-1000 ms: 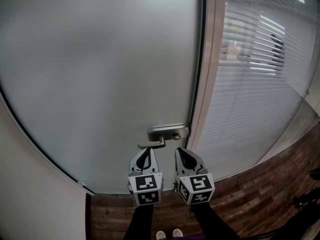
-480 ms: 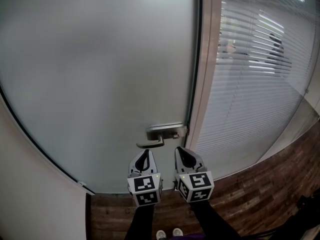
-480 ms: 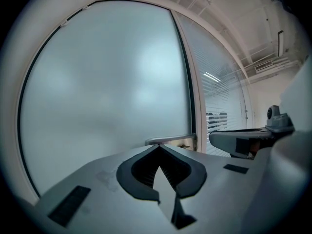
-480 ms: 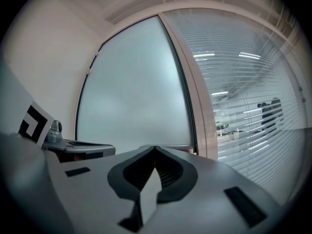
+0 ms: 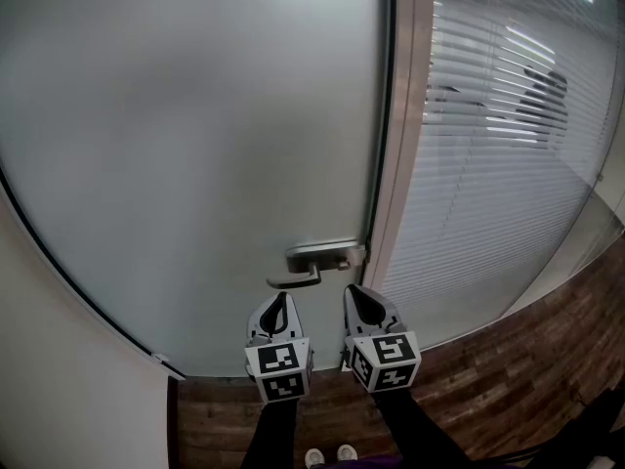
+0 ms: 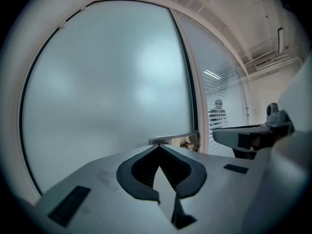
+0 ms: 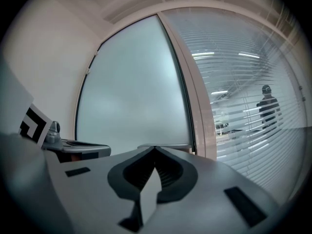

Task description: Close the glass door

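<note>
The frosted glass door [image 5: 195, 145] fills the head view, its right edge lying against the pale door frame [image 5: 410, 115]. A metal lever handle [image 5: 311, 265] sits low on the door by that edge. My left gripper [image 5: 280, 297] is shut and empty, its tip just below the lever and apart from it. My right gripper [image 5: 354, 290] is also shut and empty, beside it under the lock plate. In the left gripper view the shut jaws [image 6: 158, 146] point at the handle [image 6: 173, 138]. In the right gripper view the shut jaws [image 7: 155, 148] face the door [image 7: 136, 91].
A glass wall with white blinds [image 5: 508, 145] stands right of the frame, and a person [image 7: 267, 106] is behind it. A plain wall [image 5: 59, 379] stands at the left. Dark wooden flooring [image 5: 488, 399] runs below, with shoes [image 5: 328, 455] at the bottom edge.
My left gripper has drifted slightly left and back from the lever. The figure behind the blinds has shifted right. The right gripper has kept still.
</note>
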`<action>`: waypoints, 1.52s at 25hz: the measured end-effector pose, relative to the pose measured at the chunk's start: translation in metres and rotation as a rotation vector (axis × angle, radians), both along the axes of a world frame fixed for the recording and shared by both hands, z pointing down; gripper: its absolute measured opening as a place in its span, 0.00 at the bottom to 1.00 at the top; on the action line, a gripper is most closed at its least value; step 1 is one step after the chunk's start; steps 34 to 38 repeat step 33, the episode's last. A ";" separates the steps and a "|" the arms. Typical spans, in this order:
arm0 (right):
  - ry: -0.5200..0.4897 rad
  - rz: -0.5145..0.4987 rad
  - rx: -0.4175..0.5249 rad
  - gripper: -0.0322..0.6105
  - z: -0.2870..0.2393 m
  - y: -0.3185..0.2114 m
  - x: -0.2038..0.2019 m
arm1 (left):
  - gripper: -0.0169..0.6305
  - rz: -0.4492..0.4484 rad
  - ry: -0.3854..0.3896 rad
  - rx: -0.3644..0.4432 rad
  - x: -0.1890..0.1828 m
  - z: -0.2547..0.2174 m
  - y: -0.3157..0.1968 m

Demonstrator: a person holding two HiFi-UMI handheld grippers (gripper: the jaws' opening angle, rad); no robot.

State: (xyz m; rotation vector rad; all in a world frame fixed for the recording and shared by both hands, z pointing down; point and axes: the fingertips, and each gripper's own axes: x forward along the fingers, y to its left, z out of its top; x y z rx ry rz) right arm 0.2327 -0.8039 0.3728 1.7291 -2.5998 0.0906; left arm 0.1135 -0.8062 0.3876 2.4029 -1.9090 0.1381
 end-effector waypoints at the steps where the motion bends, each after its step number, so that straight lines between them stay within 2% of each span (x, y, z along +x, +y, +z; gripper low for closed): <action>1: -0.004 -0.003 -0.002 0.05 0.000 0.000 0.000 | 0.03 -0.003 -0.001 0.000 -0.001 0.000 0.000; 13: 0.004 0.000 -0.012 0.05 0.004 -0.003 0.002 | 0.03 0.000 -0.007 0.019 -0.001 -0.007 -0.001; 38: 0.005 0.004 -0.017 0.05 0.006 -0.008 0.007 | 0.03 0.003 -0.006 0.009 0.001 -0.002 -0.002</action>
